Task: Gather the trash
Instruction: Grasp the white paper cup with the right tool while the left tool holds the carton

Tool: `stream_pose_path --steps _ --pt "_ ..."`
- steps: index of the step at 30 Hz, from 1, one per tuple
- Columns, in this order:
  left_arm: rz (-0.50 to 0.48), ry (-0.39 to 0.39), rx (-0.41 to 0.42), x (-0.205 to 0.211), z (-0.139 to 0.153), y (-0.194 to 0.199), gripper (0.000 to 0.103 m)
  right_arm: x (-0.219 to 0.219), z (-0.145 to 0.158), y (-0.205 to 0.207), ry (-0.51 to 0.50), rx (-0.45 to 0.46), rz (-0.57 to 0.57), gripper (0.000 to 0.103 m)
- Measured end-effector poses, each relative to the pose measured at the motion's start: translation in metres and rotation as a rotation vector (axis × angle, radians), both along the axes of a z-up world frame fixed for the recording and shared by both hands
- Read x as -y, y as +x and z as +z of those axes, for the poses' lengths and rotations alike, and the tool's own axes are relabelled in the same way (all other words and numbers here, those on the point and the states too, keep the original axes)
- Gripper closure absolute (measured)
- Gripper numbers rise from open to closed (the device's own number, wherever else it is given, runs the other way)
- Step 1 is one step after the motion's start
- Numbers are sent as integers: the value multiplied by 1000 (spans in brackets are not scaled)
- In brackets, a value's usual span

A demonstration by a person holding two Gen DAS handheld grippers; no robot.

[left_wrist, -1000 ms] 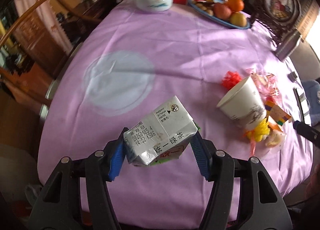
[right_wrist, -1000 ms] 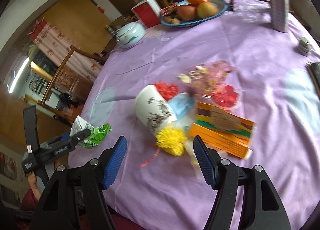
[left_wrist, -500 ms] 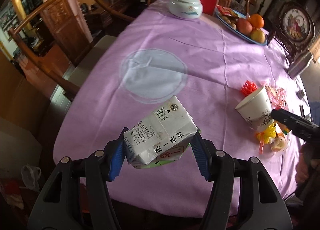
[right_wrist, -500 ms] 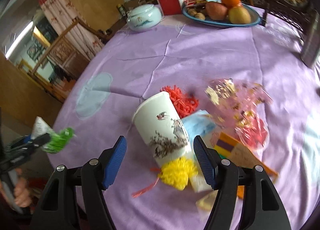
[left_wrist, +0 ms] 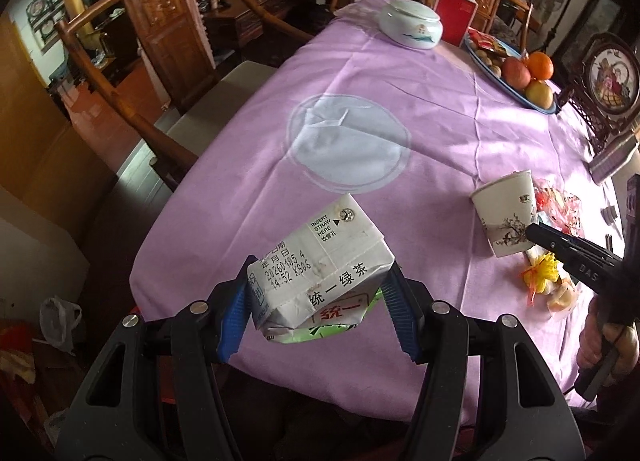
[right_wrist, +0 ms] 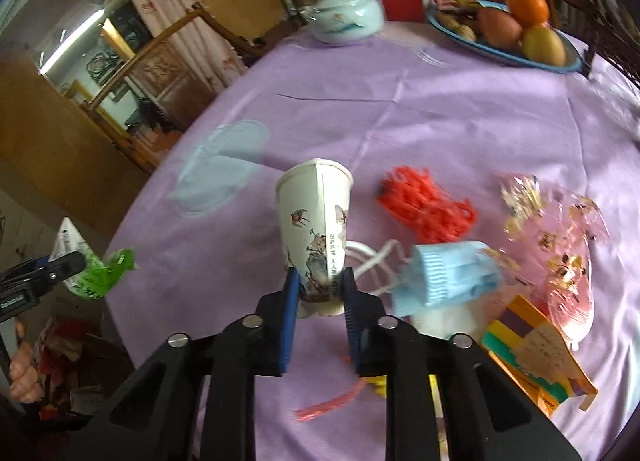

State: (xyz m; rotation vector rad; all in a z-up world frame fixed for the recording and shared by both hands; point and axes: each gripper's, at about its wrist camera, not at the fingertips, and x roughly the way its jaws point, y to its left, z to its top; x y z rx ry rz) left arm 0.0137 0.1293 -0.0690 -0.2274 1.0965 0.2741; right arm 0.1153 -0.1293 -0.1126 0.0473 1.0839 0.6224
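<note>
My left gripper (left_wrist: pixel 320 275) is shut on a crumpled white and green tea carton (left_wrist: pixel 316 257), held in the air over the near edge of the purple table (left_wrist: pixel 400 109). My right gripper (right_wrist: pixel 320 277) has its jaws closing, and the blue pads press on the base of a white paper cup (right_wrist: pixel 314 213) with painted birds. That cup (left_wrist: pixel 506 217) stands at the right in the left wrist view. Around it lie red shreds (right_wrist: pixel 428 209), a blue face mask (right_wrist: pixel 452 277), a pink wrapper (right_wrist: pixel 560 245) and a striped box (right_wrist: pixel 536 353).
At the far end stand a lidded ceramic jar (left_wrist: pixel 412 25), a red box (left_wrist: pixel 456 17) and a blue fruit plate (right_wrist: pixel 560 63). A wooden chair (left_wrist: pixel 160 61) stands left of the table. A plastic bag (left_wrist: pixel 60 317) lies on the floor below.
The right gripper has closed from wide open onto the paper cup's base, and the cup now stands more upright. The left gripper with the carton has drawn back toward the table's left edge.
</note>
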Motion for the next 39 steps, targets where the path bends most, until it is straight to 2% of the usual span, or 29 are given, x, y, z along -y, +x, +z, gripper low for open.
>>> stream_pose_path --steps 6,7,9,12,19,20,22,23,24,29,31,33,39 --pt "17 -8 6 -8 0 -7 43 -7 3 -1 20 -38 19 89" --pt "17 -10 5 -9 0 -7 43 -7 1 0 18 -44 12 86" --pt "15 -11 6 -10 0 -8 43 -8 -3 3 23 -63 -6 72" --pt "11 -13 10 -12 -1 -5 43 -13 -6 6 7 -54 -19 65" --pt "6 -3 22 -22 3 0 43 -43 -17 10 -77 -15 4 58" --pt "5 1 24 -24 4 0 43 -44 -18 10 -80 -13 10 54" --pt "2 7 26 -26 5 2 43 -48 -17 10 -80 -4 8 39" --pt "3 8 27 -27 5 2 43 -48 -17 11 -81 7 -5 24" --pt "3 9 26 -29 5 3 43 -46 -16 12 -77 15 -17 18" --pt "16 14 19 -37 4 3 43 -52 -24 22 -71 -19 -14 18" --pt "23 14 16 -40 3 2 43 -58 -24 21 -70 -22 -4 13" --pt "32 9 11 -43 2 1 43 -67 -25 20 -106 -10 12 6" --pt "48 10 2 -48 1 -5 43 -87 -39 28 -202 -11 39 6"
